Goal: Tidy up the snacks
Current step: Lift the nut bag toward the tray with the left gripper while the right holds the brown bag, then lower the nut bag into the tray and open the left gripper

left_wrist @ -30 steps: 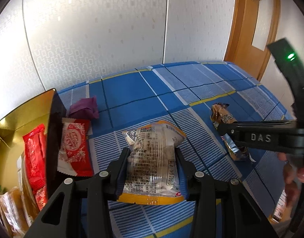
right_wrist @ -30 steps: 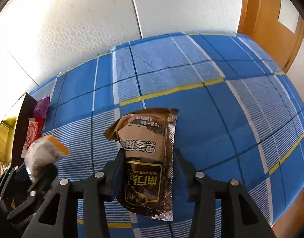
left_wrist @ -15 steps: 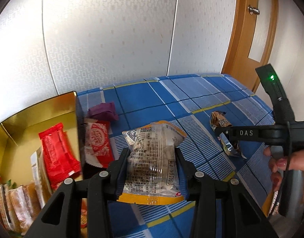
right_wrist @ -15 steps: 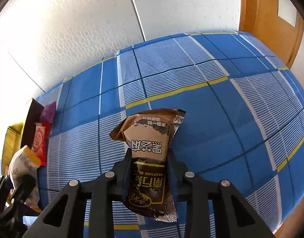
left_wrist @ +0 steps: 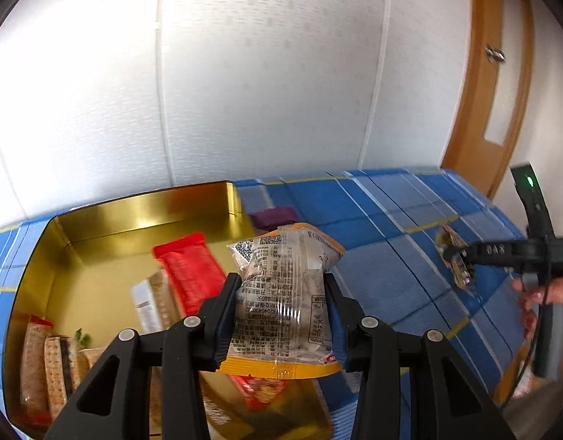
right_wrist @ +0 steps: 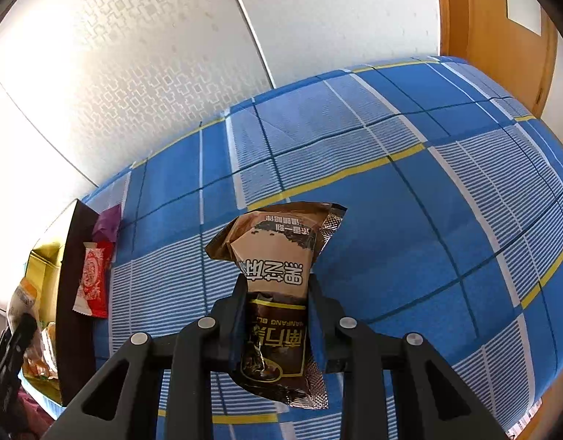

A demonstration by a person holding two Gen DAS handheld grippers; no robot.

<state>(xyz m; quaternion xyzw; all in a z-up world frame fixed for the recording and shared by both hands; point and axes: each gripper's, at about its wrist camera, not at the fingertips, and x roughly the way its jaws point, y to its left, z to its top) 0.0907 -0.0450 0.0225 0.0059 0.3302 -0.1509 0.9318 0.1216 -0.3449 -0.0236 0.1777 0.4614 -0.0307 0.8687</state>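
Pale patterned wall panels (right_wrist: 164, 84) behind, wooden door (left_wrist: 490, 102) at right, blue plaid cloth (right_wrist: 409, 220) brightly lit

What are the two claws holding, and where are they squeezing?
The left claw squeezes a clear snack bag by its two sides, near the middle. The right claw pinches a brown snack packet across its middle.

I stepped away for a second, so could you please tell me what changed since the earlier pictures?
The right gripper has shut on the brown packet, crumpling its middle. The left gripper has carried the clear packet from above the cloth to over the gold tin. The purple and red packets beside the tin stayed.
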